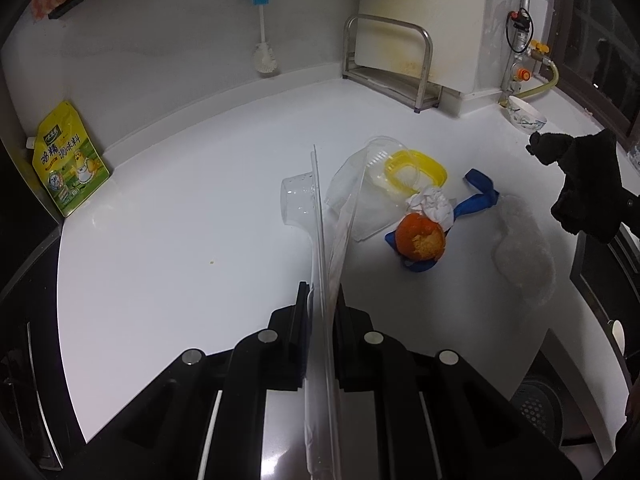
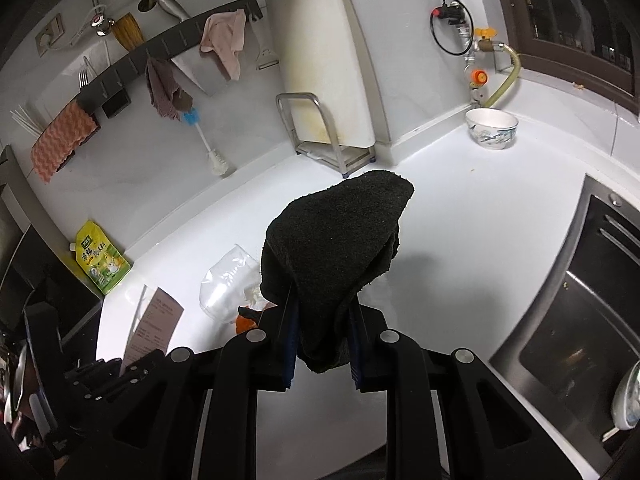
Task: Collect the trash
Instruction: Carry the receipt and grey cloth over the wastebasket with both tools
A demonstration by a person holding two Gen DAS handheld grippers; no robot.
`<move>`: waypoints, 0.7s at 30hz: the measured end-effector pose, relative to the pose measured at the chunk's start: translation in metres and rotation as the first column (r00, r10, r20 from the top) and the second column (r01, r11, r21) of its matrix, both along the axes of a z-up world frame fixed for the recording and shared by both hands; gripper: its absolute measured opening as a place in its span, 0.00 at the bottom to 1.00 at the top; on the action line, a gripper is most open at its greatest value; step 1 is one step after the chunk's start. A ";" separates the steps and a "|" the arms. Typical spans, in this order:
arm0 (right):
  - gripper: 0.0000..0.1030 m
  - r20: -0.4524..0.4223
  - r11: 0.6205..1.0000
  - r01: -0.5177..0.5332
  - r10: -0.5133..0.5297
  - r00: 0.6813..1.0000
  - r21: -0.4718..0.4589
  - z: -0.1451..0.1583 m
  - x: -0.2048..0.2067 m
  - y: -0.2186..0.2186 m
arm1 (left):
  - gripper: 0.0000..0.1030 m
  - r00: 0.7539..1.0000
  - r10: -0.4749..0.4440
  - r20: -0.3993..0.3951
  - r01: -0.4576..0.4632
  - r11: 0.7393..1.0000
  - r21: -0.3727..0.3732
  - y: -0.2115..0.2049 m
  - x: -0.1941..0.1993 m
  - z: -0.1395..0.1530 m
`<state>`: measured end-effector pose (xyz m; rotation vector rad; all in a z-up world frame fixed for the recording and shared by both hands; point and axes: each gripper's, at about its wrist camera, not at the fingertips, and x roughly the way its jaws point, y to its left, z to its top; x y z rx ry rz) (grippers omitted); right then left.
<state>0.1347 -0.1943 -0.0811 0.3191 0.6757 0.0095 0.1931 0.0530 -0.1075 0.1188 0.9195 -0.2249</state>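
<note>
1. Here we look along the left gripper [image 1: 324, 300], whose jaws are clamped on a clear plastic package [image 1: 320, 240] that stands on edge between them, a paper card showing through it.
2. That package reaches forward over the white countertop [image 1: 180, 220], and a clear moulded pocket bulges from its left face.
3. Beyond its tip, near the middle of the countertop, we see the heap of trash: a crumpled clear bag [image 1: 360, 196], a yellow plastic ring [image 1: 416, 170], a white tissue wad [image 1: 432, 206], a blue strip [image 1: 482, 196] and an orange peel [image 1: 420, 240].
4. The peel lies on the blue strip and touches the tissue; the yellow ring sits just behind them, towards the back wall.
5. To the right of the heap we make out a pale smear on the surface.
6. In the right wrist view, the right gripper [image 2: 322, 344] has its jaws pressed on a black cloth [image 2: 336, 248], which bunches above the fingers and hangs a little below them.
7. The same cloth shows at the right edge of the left wrist view, above the countertop.
8. A yellow seasoning pouch [image 1: 68, 160] leans in the countertop's left back corner.
9. A steel rack [image 1: 392, 68] stands at the back edge, and a patterned bowl [image 2: 492, 128] sits in the right back corner.
10. A blue-handled brush [image 1: 262, 36] hangs against the back wall.
11. The sink [image 2: 568, 320] lies at the right edge of the countertop.
</note>
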 end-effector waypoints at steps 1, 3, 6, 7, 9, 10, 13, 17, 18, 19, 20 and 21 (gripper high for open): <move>0.20 -0.001 1.000 -0.001 0.001 1.000 -0.003 0.001 -0.003 0.000 | 0.11 1.000 -0.003 0.005 0.003 1.000 -0.002 -0.001 -0.003 0.003; 0.20 -0.004 1.000 -0.009 0.009 1.000 -0.009 0.002 -0.009 0.000 | 0.11 1.000 -0.007 0.010 0.007 1.000 -0.007 -0.003 -0.009 0.007; 0.20 -0.007 1.000 -0.028 0.028 1.000 -0.013 0.002 -0.024 -0.001 | 0.11 1.000 -0.007 0.022 0.007 1.000 -0.012 -0.007 -0.022 0.015; 0.20 -0.009 0.999 -0.038 0.038 0.999 -0.014 0.002 -0.030 -0.001 | 0.11 1.000 -0.005 0.025 0.005 1.000 -0.012 -0.008 -0.027 0.017; 0.20 -0.013 0.998 -0.058 0.058 0.998 -0.017 0.001 -0.042 -0.002 | 0.11 1.000 0.005 0.029 -0.004 1.000 -0.016 -0.011 -0.040 0.022; 0.20 -0.014 0.998 -0.068 0.067 0.998 -0.019 0.001 -0.048 -0.003 | 0.11 1.000 0.010 0.028 -0.010 1.000 -0.018 -0.012 -0.045 0.023; 0.20 -0.020 0.995 -0.098 0.097 0.995 -0.012 0.000 -0.068 -0.005 | 0.11 0.999 0.029 0.021 -0.028 0.999 -0.027 -0.017 -0.066 0.028; 0.20 -0.024 0.991 -0.133 0.133 0.991 -0.017 0.002 -0.098 -0.007 | 0.11 0.999 0.043 0.019 -0.042 0.999 -0.029 -0.026 -0.100 0.034; 0.19 -0.026 0.990 -0.142 0.142 0.990 -0.019 0.001 -0.105 -0.008 | 0.11 0.999 0.045 0.017 -0.044 0.999 -0.032 -0.029 -0.109 0.035; 0.19 -0.028 0.988 -0.154 0.154 0.988 -0.022 0.001 -0.116 -0.009 | 0.11 0.999 0.044 0.014 -0.044 0.998 -0.033 -0.031 -0.115 0.035; 0.20 -0.031 0.986 -0.162 0.162 0.986 -0.024 0.000 -0.123 -0.011 | 0.11 0.999 0.042 0.011 -0.042 0.999 -0.035 -0.035 -0.125 0.036; 0.19 -0.037 0.984 -0.174 0.173 0.984 -0.024 -0.002 -0.131 -0.012 | 0.11 0.999 0.040 0.008 -0.040 0.999 -0.035 -0.039 -0.134 0.036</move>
